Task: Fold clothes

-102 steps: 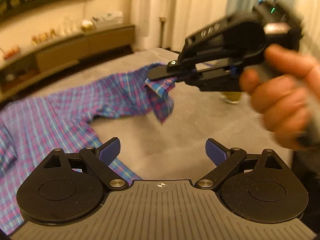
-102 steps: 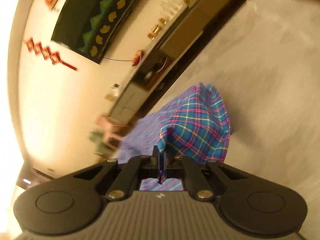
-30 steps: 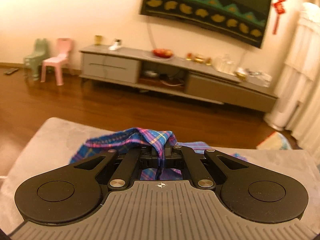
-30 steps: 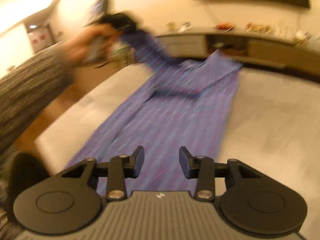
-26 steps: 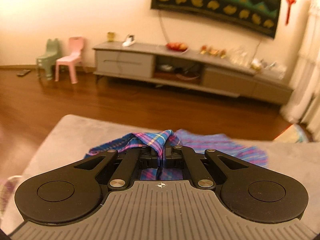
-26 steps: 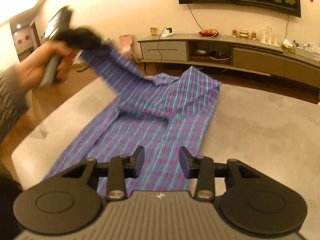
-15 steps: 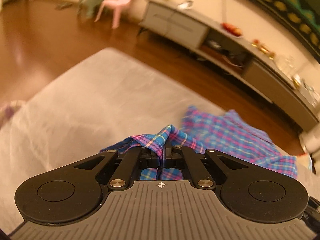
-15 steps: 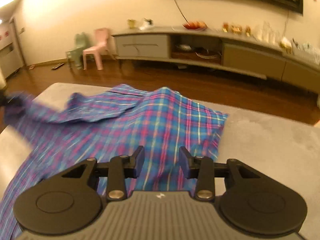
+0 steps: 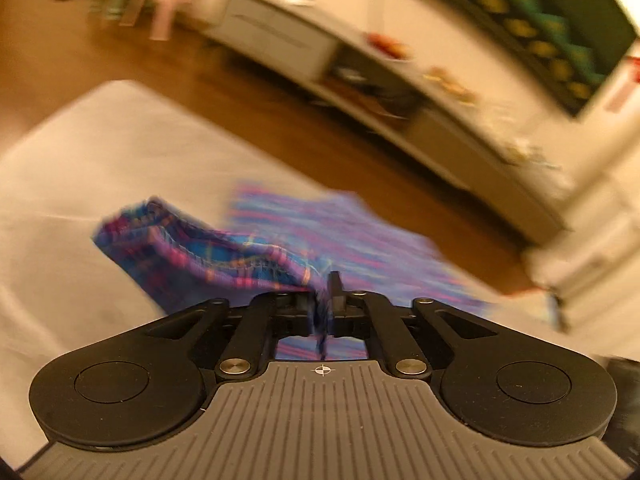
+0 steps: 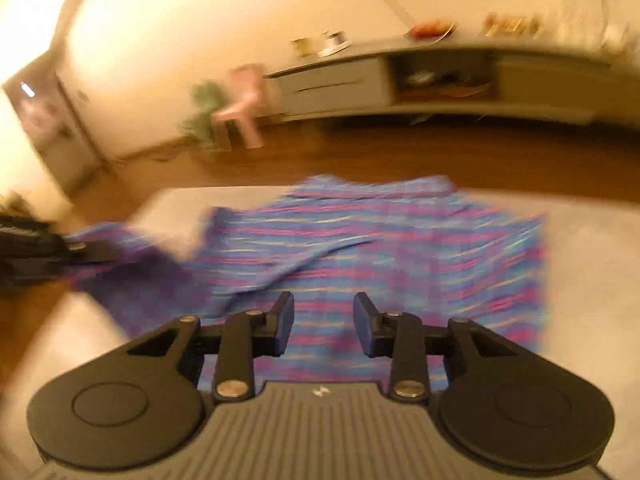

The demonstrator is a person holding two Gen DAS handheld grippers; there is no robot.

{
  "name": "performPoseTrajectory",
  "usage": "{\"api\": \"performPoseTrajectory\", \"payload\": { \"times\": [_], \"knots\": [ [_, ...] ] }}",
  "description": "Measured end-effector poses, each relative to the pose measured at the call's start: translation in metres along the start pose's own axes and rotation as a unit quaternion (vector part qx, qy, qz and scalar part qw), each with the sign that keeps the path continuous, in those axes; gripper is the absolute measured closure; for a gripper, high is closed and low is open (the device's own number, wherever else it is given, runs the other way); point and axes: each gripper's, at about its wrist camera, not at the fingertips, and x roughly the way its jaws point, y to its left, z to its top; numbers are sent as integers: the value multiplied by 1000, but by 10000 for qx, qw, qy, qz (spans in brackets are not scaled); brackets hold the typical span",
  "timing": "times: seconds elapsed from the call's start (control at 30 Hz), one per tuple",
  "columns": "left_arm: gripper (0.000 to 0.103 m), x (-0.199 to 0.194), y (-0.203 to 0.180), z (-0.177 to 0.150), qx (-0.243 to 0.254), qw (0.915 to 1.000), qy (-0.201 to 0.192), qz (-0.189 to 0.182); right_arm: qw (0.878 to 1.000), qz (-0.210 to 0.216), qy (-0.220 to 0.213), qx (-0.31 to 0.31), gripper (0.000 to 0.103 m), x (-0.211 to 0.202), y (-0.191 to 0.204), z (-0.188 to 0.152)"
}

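Note:
A blue, pink and purple plaid shirt (image 10: 400, 248) lies spread on a grey surface (image 10: 592, 280). My left gripper (image 9: 323, 312) is shut on a fold of the shirt (image 9: 224, 256), which drapes out to its left above the surface. In the right wrist view that same left gripper (image 10: 80, 254) shows at the far left edge, holding a sleeve end. My right gripper (image 10: 323, 320) is open and hovers over the near part of the shirt with nothing between its fingers. Both views are blurred by motion.
The grey surface (image 9: 100, 152) ends at a wooden floor (image 10: 400, 152). Beyond stand a long low TV cabinet (image 10: 440, 76) with small items on top, a pink child's chair (image 10: 240, 108) and a green one (image 10: 204, 108). A dark patterned hanging (image 9: 540, 20) is on the wall.
My left gripper has kept hold of the sleeve and swung sideways over the surface, so its view tilts. My right gripper stays open and has shifted over the shirt body.

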Motion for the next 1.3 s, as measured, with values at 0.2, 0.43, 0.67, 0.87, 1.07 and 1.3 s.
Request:
{"api": "performPoseTrajectory", "payload": {
  "times": [0.2,0.43,0.67,0.87,1.07,1.3],
  "knots": [
    [51,-3,-27,-17,208,9921,403,-1172,9900,-209,95,1392,69,-1,-39,-8],
    [53,-14,79,-23,-892,9823,130,-1644,9781,347,-66,2052,58,-21,-63,-29],
    [54,16,94,-41,-569,9895,166,-1317,9974,159,-614,338,59,-28,26,-8],
    [57,63,98,-59,-81,9953,509,-825,9869,-798,560,-1287,78,31,63,-23],
    [57,54,111,-59,-307,9935,535,-952,9946,-961,-266,-279,74,-64,18,-39],
    [56,18,82,-80,-83,9930,485,-1072,9851,-1598,-499,-395,71,-139,-9,-63]
  ]
}}
